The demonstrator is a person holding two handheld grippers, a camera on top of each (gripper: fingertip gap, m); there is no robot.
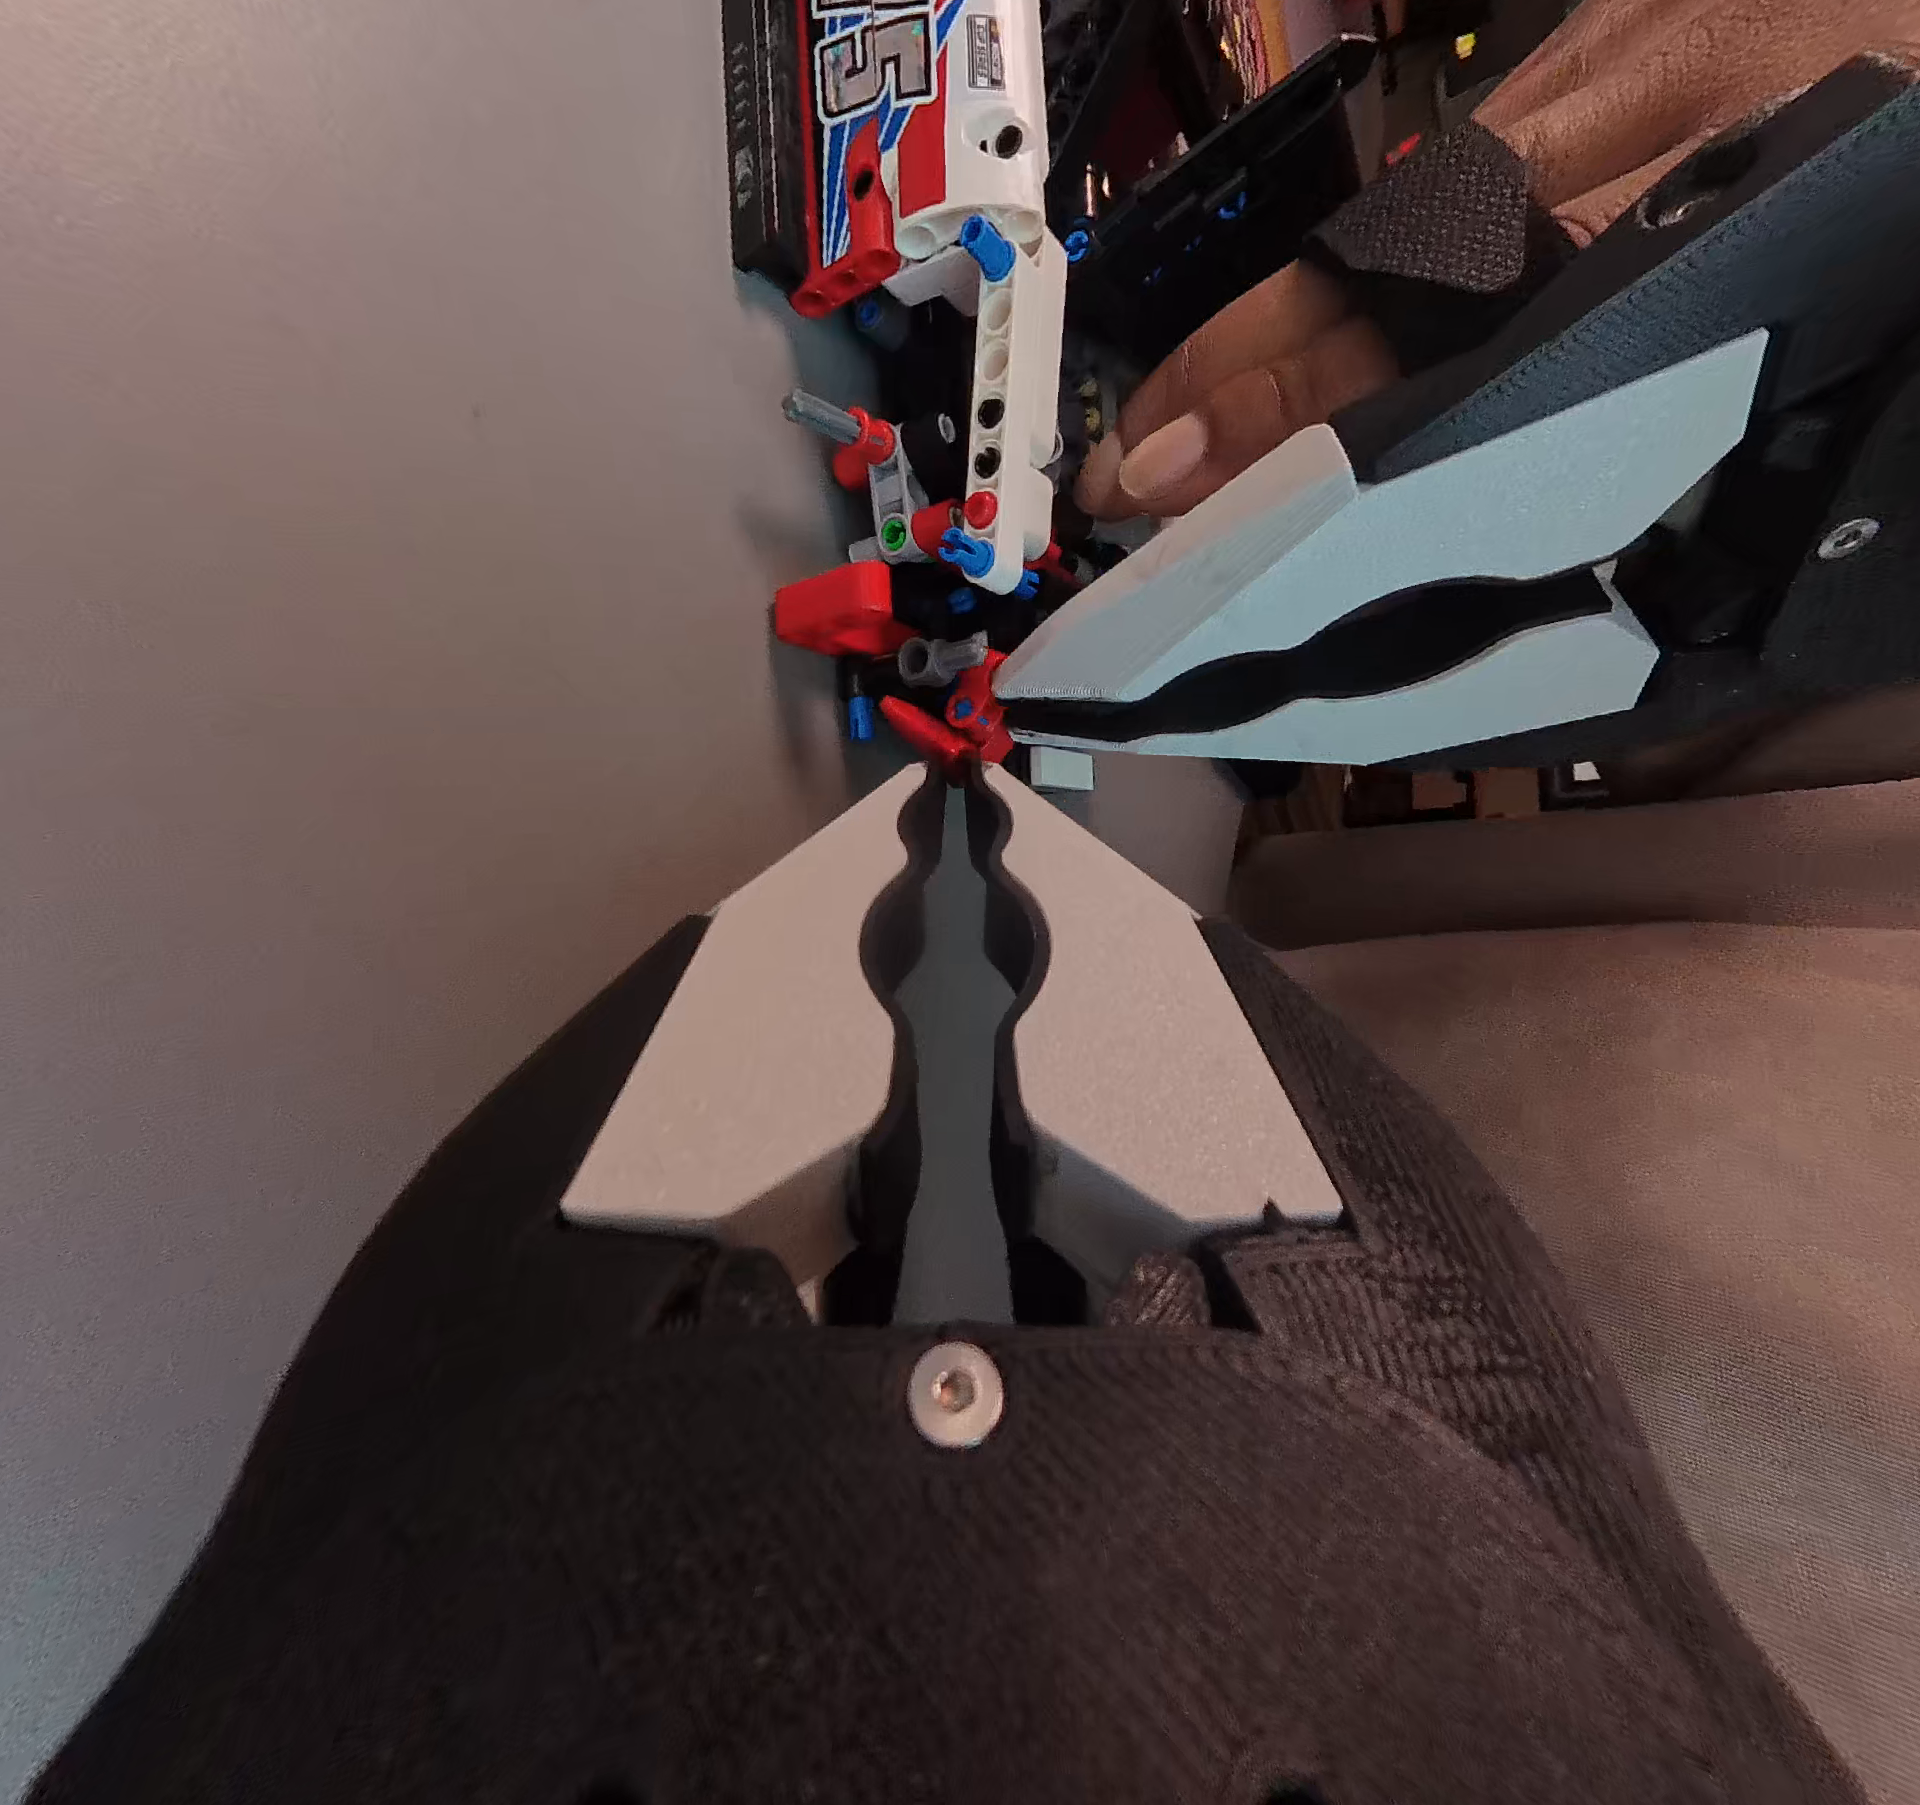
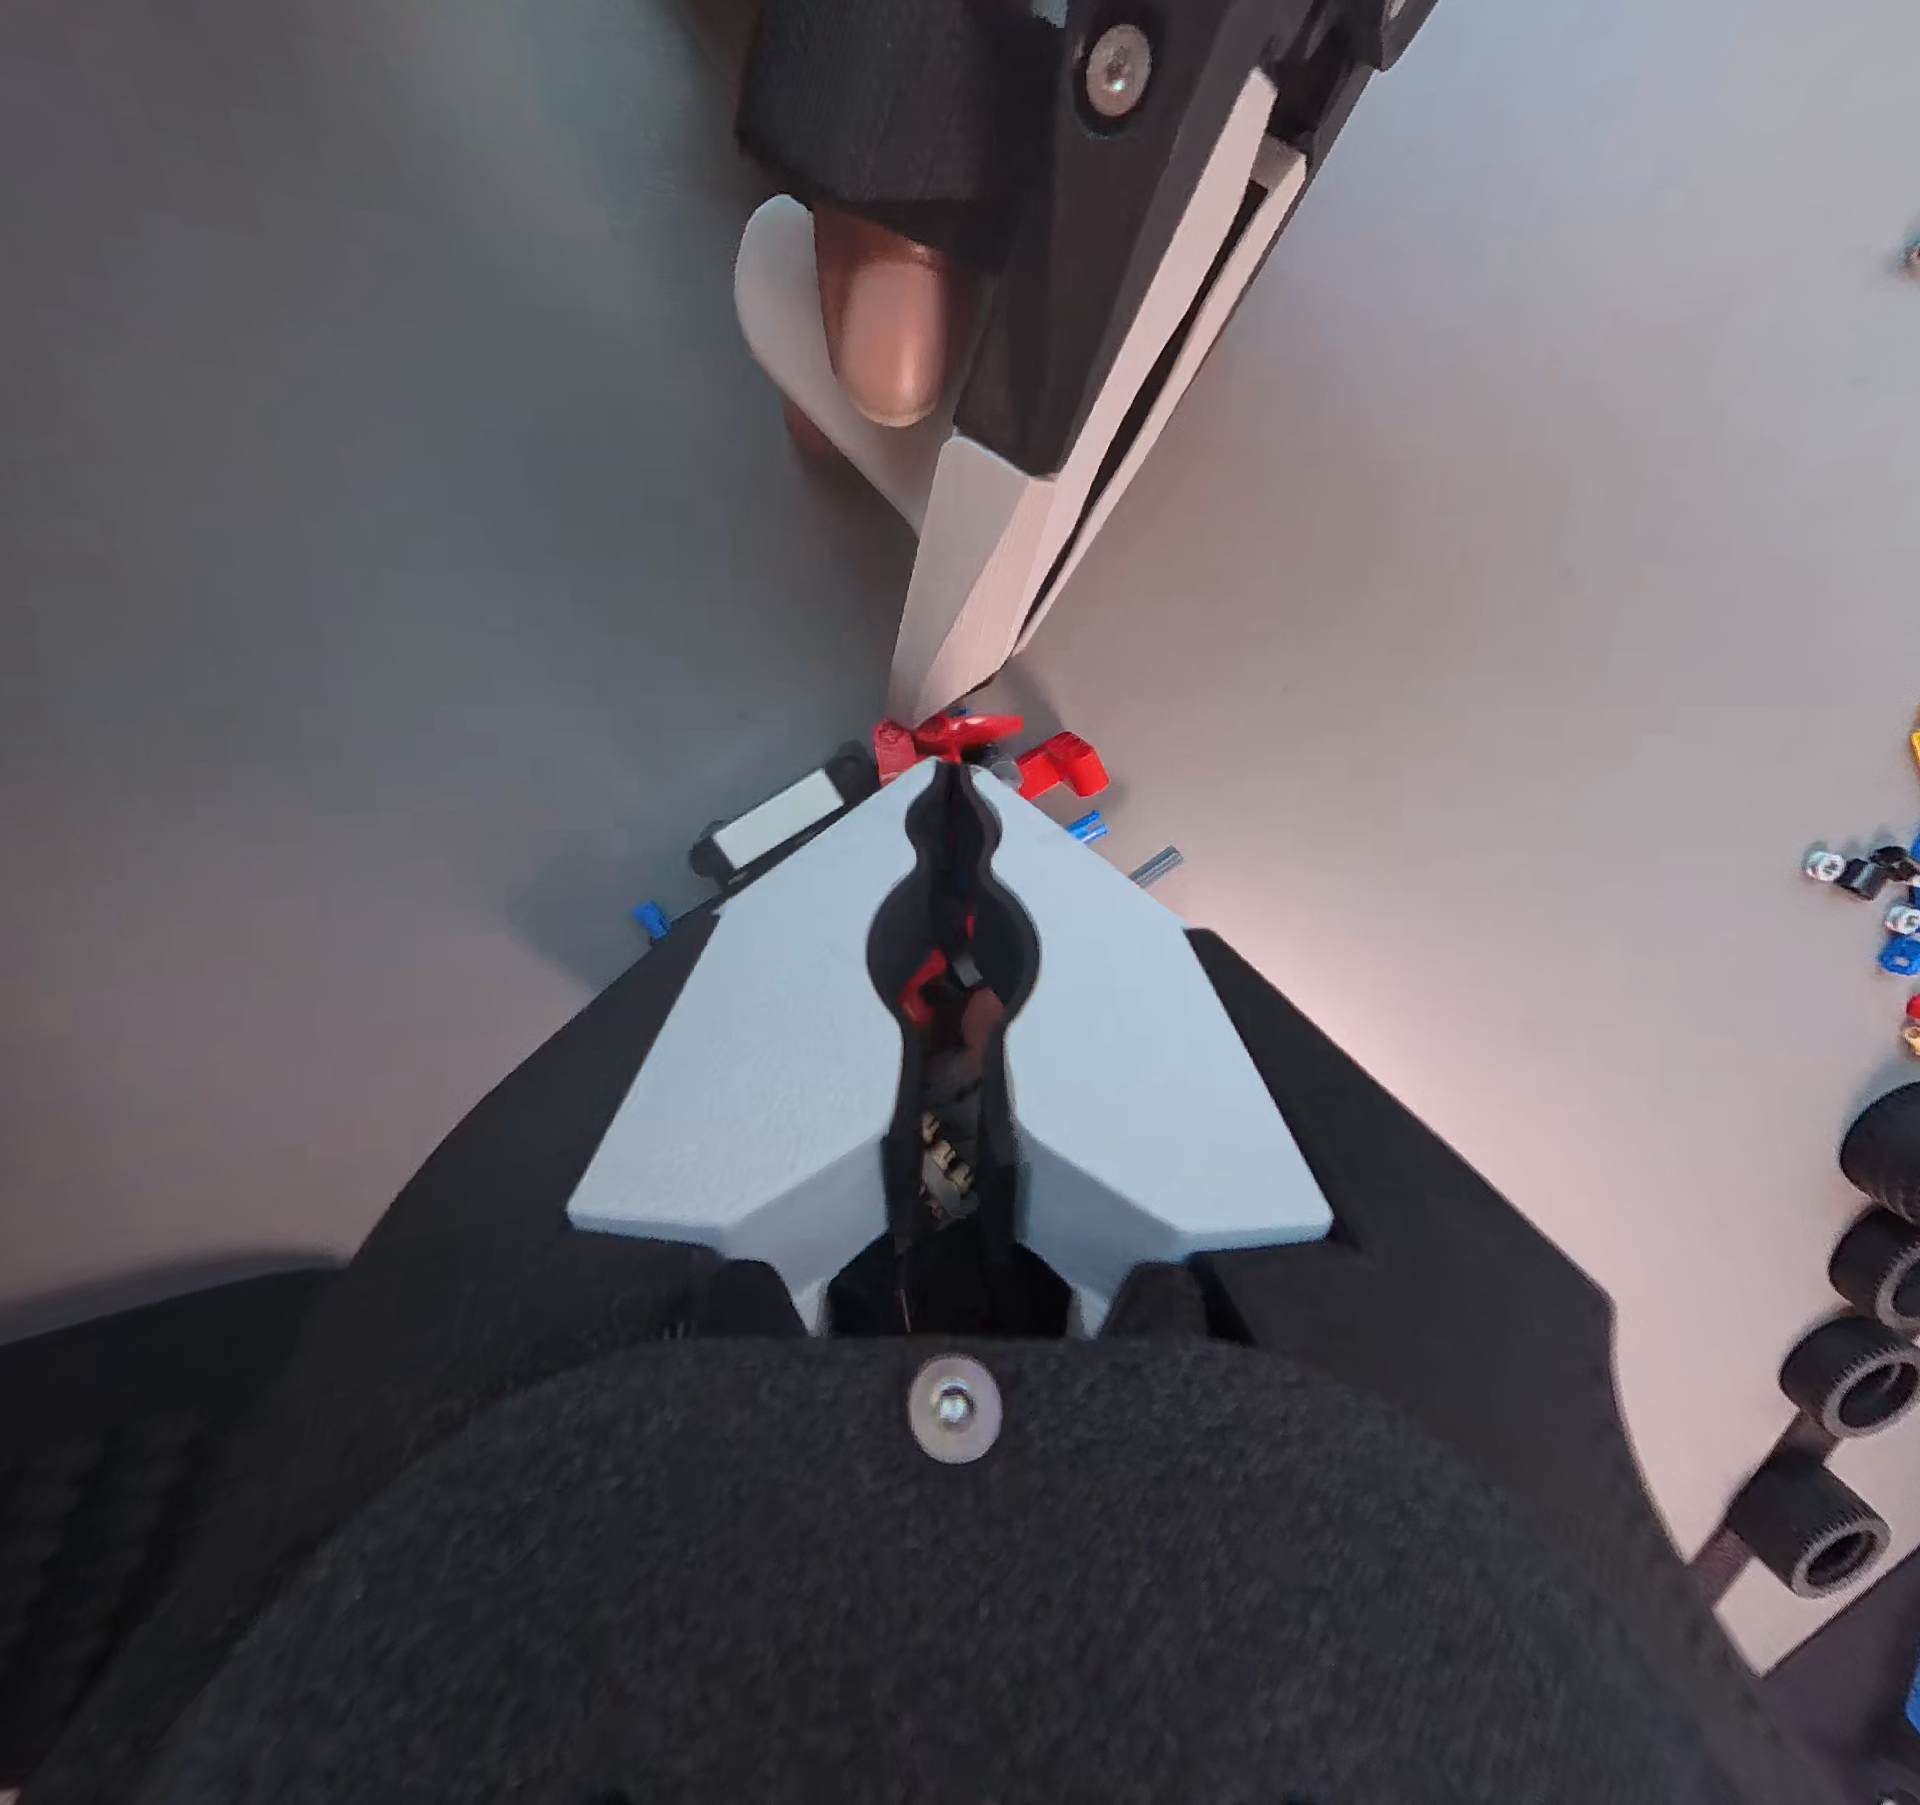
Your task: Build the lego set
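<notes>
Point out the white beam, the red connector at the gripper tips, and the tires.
White beam (image 1: 1000, 415): left wrist view, on its holed middle.
Red connector (image 1: 961, 732): left wrist view, on its body by the tips.
Tires (image 2: 1860, 1376): right wrist view, on one tire's tread.

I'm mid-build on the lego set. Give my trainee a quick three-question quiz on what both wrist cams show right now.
1. True or false: the left gripper and right gripper both have their tips at the red end of the lego model.
2. What colour are the loose tyres along the table edge? A) black B) white C) red
3. Fill in: the panel with the big number sticker is mostly ____.

Key: 1 true; 2 A; 3 white
</notes>
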